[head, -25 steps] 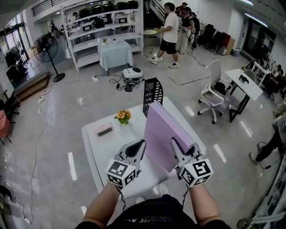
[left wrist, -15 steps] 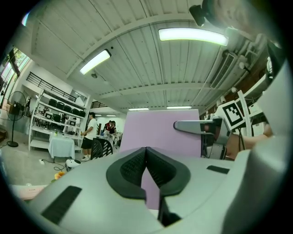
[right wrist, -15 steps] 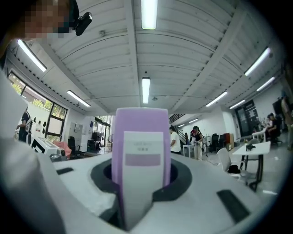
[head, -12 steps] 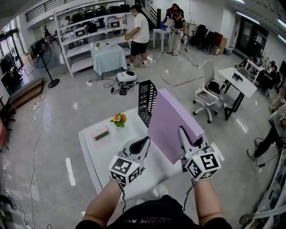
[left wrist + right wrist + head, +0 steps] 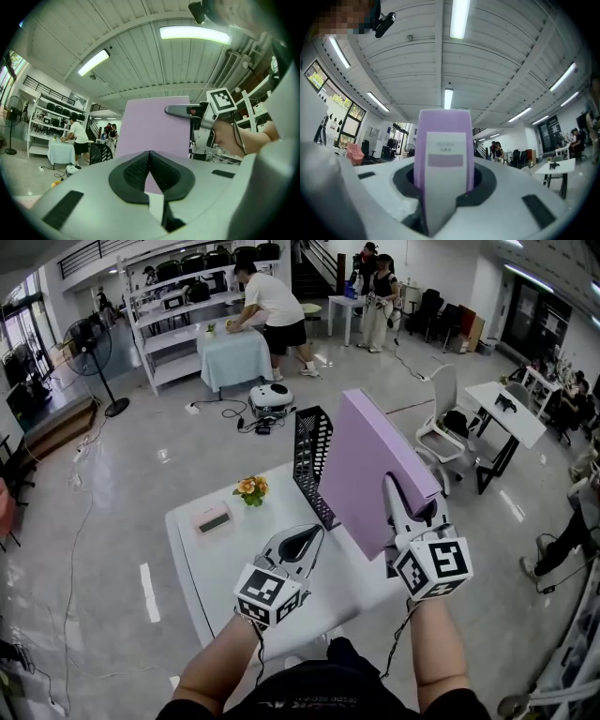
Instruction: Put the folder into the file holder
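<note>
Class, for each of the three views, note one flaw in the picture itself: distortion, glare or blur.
Head view: the fisheye bows the shelving, and the glossy floor mirrors the lights. Left gripper view: dark vignette; the strip light is blown out. Right gripper view: the folder label is too soft to read.

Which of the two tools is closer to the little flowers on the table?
Left. The left tool hovers just right of the flowers, shut and empty; the right tool is farther right, clamped on the raised purple folder.
</note>
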{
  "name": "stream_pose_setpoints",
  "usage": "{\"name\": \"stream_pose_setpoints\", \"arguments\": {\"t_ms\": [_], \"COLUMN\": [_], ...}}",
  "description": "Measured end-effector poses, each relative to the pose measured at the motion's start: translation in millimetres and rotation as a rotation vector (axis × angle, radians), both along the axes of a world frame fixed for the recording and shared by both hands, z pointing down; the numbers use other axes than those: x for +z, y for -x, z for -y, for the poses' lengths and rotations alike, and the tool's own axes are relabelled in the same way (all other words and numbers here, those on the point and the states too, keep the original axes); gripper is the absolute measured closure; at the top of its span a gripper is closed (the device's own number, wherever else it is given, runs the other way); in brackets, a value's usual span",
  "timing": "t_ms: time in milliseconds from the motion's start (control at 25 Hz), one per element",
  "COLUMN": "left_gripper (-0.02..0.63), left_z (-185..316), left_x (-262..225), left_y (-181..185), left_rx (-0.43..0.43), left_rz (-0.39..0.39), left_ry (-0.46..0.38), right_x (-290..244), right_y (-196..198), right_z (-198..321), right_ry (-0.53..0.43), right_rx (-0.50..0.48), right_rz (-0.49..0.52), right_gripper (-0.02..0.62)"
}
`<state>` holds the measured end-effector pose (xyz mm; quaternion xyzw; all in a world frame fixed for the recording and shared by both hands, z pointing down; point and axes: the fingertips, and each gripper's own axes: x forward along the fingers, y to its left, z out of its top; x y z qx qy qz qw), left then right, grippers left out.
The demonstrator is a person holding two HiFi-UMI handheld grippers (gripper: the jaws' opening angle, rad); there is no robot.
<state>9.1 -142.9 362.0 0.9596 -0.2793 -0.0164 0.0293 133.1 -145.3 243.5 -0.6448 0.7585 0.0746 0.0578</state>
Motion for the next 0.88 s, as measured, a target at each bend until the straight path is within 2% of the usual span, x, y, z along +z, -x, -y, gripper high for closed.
{"name": "stream_pose_setpoints", "arguments": {"t_ms": [400, 880], "left_gripper": [0.603, 0.603], "left_z": [35.6, 80.3], "left_x": [-1.3, 12.5], "left_y": [-18.9, -38.6], "left_rx": [-0.044, -0.084], "left_rz": [0.009, 0.021], "left_ry": [-0.006, 0.026], "right_x": [4.6, 21.8], "right_y": [-18.7, -28.2], "right_z": [59.4, 133.1], "right_ry": [0.015, 0.053], "right_rx": [-0.019, -0.056], "right_rz": [0.007, 0.018], "right_gripper": [0.463, 0.462]}}
